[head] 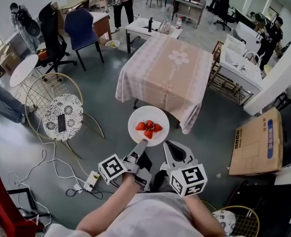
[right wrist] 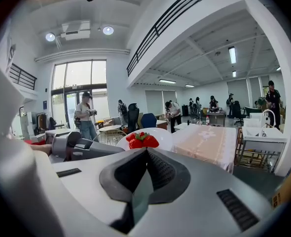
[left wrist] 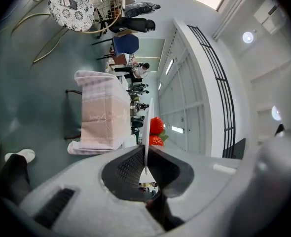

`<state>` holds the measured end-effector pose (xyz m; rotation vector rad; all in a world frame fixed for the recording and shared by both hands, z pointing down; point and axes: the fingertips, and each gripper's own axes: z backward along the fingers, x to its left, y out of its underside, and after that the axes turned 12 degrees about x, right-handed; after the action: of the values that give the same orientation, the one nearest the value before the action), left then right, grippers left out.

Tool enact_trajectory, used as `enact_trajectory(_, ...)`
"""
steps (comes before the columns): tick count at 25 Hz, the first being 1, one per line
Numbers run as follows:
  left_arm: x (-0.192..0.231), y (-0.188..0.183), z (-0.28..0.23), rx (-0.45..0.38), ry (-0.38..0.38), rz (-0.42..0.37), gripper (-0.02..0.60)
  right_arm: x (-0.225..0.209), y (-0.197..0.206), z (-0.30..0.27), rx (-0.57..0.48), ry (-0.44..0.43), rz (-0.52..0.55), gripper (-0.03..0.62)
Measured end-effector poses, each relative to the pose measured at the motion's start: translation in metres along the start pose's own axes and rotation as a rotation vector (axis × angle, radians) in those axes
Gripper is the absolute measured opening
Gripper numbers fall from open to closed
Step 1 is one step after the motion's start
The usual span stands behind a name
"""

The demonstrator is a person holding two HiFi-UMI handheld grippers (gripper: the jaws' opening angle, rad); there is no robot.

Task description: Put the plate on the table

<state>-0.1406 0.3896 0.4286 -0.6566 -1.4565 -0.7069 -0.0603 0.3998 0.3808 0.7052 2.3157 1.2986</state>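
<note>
A white plate point(head: 146, 116) with three red strawberries point(head: 149, 127) hangs level over the grey floor, just short of the table's near corner. My left gripper point(head: 140, 145) is shut on the plate's near rim. In the left gripper view the plate point(left wrist: 146, 127) runs edge-on between the pads, with the strawberries point(left wrist: 156, 125) beyond. The table point(head: 167, 65) wears a pink cloth with a flower print and its top is bare. My right gripper point(head: 172, 151) is shut and holds nothing, just right of the plate. The right gripper view shows plate point(right wrist: 161, 136), strawberries point(right wrist: 140, 140) and table point(right wrist: 209, 143).
A round wire chair with a patterned cushion point(head: 61, 116) stands to the left. Cables and a power strip point(head: 90, 180) lie on the floor. A cardboard box point(head: 258, 142) sits at the right. Office chairs point(head: 82, 28), desks and several people are further back.
</note>
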Motion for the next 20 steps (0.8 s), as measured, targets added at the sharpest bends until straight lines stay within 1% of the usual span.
enact_trajectory(4, 0.005, -0.004, -0.011, 0.006, -0.015, -0.007, 0.020, -0.009, 0.002, -0.009, 0.016, -0.017, -0.007, 0.004)
enact_trajectory(9, 0.006, -0.016, -0.037, 0.010, -0.036, -0.023, 0.020, -0.034, -0.007, -0.024, 0.006, -0.025, -0.012, 0.004)
enact_trajectory(14, 0.006, -0.029, -0.078, 0.022, -0.051, -0.041, 0.020, -0.070, -0.021, -0.040, -0.009, -0.030, -0.019, 0.003)
enact_trajectory(20, 0.006, -0.042, -0.132, 0.042, -0.075, -0.038, 0.020, -0.116, -0.038, -0.063, -0.010, -0.044, -0.003, 0.003)
